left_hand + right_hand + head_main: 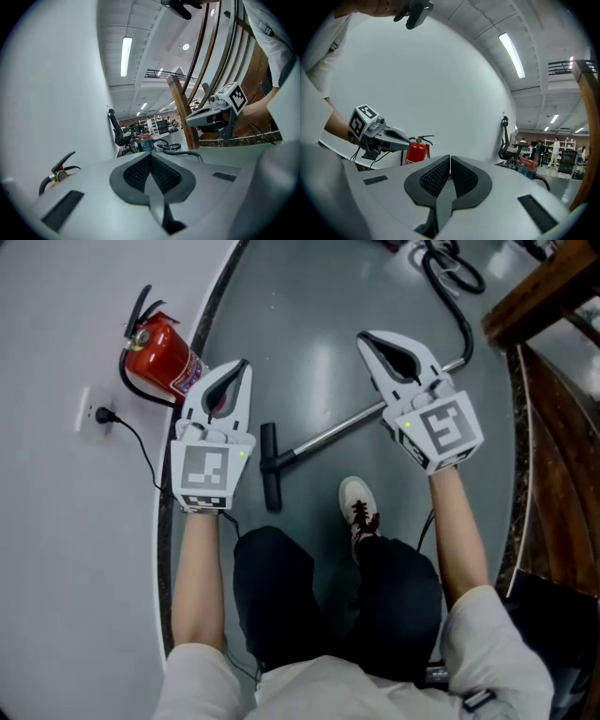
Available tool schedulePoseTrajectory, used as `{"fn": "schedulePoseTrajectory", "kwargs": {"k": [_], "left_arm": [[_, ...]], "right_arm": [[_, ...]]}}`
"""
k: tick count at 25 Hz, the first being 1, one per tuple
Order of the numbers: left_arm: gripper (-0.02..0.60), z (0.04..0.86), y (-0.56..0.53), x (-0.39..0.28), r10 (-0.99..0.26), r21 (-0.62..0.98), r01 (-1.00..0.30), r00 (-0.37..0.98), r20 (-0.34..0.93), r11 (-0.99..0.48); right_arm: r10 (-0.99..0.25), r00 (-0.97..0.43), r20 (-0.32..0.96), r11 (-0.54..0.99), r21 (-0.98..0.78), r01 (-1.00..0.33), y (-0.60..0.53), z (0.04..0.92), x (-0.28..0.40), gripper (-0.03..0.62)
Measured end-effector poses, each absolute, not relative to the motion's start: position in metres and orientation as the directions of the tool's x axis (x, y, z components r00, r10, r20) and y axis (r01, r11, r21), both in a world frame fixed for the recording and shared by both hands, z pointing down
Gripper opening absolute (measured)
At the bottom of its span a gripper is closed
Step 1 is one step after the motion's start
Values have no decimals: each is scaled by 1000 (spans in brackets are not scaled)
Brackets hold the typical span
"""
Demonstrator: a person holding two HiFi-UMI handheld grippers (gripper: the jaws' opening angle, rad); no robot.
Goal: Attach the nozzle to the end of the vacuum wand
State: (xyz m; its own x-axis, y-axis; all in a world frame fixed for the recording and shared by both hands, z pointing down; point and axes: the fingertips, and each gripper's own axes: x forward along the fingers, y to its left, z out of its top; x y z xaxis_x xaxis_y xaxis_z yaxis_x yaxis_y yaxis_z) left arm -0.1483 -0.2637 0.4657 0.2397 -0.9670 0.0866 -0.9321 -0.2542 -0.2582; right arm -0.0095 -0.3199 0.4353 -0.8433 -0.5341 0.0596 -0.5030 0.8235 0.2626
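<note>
Both forearms reached out level, left gripper (239, 367) and right gripper (368, 339) clenched empty; the wand (337, 430) and nozzle (270, 467) lay on the floor below, between them.

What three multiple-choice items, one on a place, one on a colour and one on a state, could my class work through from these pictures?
1. Where is the fire extinguisher?
A. On the wooden steps
B. By the white wall
C. Between the two grippers

2. What colour is the nozzle at the end of the vacuum wand?
A. Black
B. Yellow
C. Red

3. How do the fingers of the left gripper and right gripper stand?
A. Wide open
B. Shut on the wand
C. Shut, holding nothing

Answers:
1 B, it sits against the wall at the head view's left.
2 A, the crosspiece on the floor is black.
3 C, each gripper view shows its fingers meeting with nothing between them.
</note>
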Motion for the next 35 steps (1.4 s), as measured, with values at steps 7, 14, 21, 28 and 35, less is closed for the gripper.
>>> {"fn": "schedulePoseTrajectory", "kwargs": {"k": [7, 14, 21, 28, 35], "left_arm": [[2, 396, -252, -144, -971, -249, -940, 238, 18, -234], [2, 289, -247, -146, -973, -221, -951, 227, -34, -215], [2, 151, -243, -151, -976, -229, -953, 214, -49, -197], [2, 2, -246, -161, -976, -238, -954, 205, -76, -181], [2, -120, -230, -148, -976, -237, -957, 195, -92, -169]], "right_arm": [[-540, -841, 34, 812, 281, -511, -310, 378, -5, 31], [-549, -833, -69, 774, 335, -537, -314, 260, 2, 28], [-527, -846, -83, 782, 343, -520, -314, 116, -1, 28], [-527, -846, -73, 775, 367, -515, -316, -29, -6, 28], [-536, -841, -72, 767, 375, -520, -299, -147, 11, 28]]}}
